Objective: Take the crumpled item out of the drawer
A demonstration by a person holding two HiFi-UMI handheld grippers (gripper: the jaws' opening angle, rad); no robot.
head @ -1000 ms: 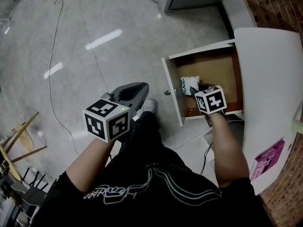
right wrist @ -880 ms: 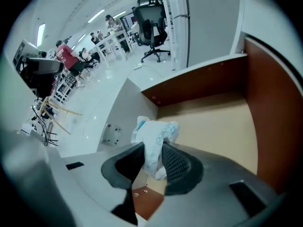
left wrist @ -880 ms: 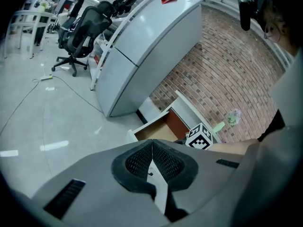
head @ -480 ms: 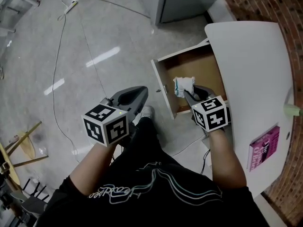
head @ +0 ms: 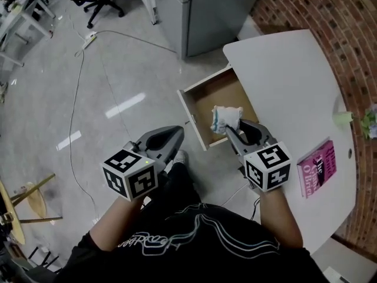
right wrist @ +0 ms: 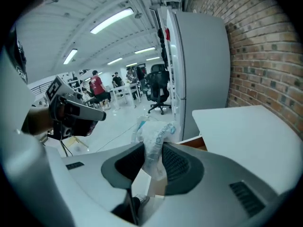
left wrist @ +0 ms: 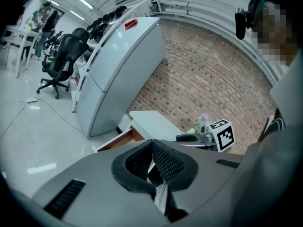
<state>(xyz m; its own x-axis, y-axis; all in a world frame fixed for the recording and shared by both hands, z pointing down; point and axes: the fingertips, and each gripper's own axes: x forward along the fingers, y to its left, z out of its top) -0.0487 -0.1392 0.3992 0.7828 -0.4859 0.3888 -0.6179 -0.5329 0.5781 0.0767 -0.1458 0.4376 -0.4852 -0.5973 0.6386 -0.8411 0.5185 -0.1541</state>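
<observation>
The right gripper (right wrist: 152, 151) is clamped on the crumpled item (right wrist: 155, 135), a wad of white wrapper or plastic with blue-green print. Its two dark pads press the wad from both sides, and most of the wad bulges out past the tips toward 12 o'clock. In the head view the wad lies at about 11 o'clock from this gripper's marker cube (head: 268, 167), over the near right corner of the open drawer (head: 207, 96). The right gripper view shows only a sliver of the brown drawer edge, at 3 o'clock beyond the jaws and low behind the wad, so the item looks lifted off the drawer floor rather than resting in it.

The drawer stands pulled out from under the white tabletop (head: 288, 75), and what shows of its brown floor is bare. A pink book (head: 316, 168) lies on the tabletop at 3 o'clock from the right gripper.

The left gripper (left wrist: 151, 146) is clenched on nothing, its pads meeting at the tips. It is held well apart at 9 o'clock from the right one, over the floor.

As a judgement, the grasp is made and the lift is largely done. What is left is to carry the wad fully clear of the drawer's outline and put it somewhere, with the tabletop the nearest free surface.
</observation>
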